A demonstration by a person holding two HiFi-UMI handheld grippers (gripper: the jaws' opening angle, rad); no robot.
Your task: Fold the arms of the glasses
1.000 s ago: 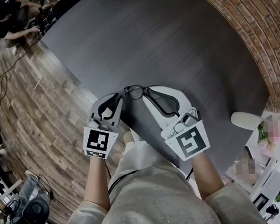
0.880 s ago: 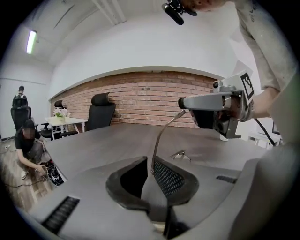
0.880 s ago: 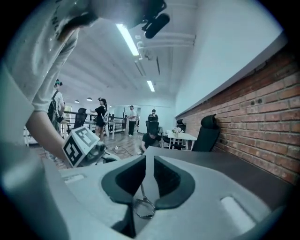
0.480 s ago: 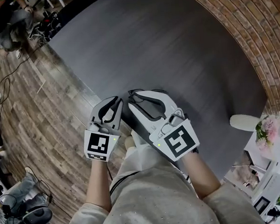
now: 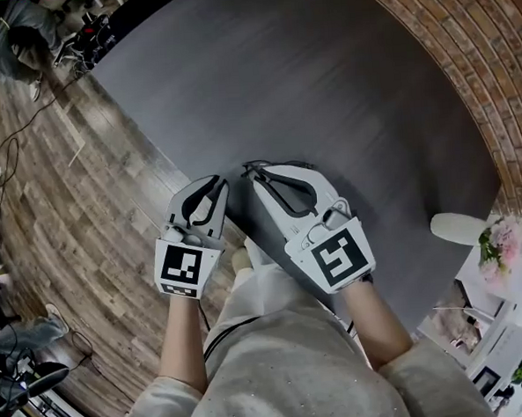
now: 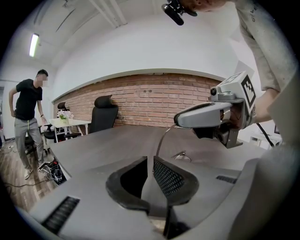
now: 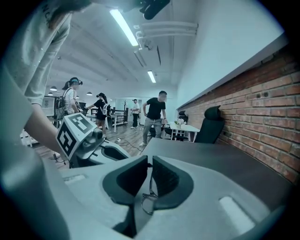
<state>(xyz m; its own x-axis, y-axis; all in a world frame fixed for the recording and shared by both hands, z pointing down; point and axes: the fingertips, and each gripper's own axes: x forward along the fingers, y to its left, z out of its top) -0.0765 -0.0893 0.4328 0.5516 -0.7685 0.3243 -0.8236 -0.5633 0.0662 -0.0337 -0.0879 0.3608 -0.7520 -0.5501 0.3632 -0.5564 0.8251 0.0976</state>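
At the near edge of the counter [image 5: 342, 84], on the left: left tongs [image 6: 151, 159] drawn almost together, pinching a thin arm [image 6: 161, 143] of the glasses, with that arm rising out of the gap toward the right tongs. In the middle, between both tools and over the counter's near part: the glasses [image 7: 146, 203]. On the right: right tongs [image 7: 150, 158], jaws just closed further and now narrow, with a wire loop of the frame caught between the pads.

To fold well:
- Hold the right tongs firm on the frame.
- Swing the left tongs inward in a flat arc about the hinge, following the arm's own path, never forcing it.
- Ease off on meeting resistance.
- Grip lightly: thin wire, by the look of it, so likely to bend or slip under a hard squeeze.
- Stay low over the counter in case of a drop.

Hard to make out, left to right:
- A small curved piece [image 6: 182, 155] beyond the left tongs, perhaps part of the glasses, too small to name.
- No hinge visible in any view, so no telling which arm or how far folded.
- From the head view, nearly all of the glasses covered by the right tongs' body.
- Resting on the counter or lifted: impossible to tell.
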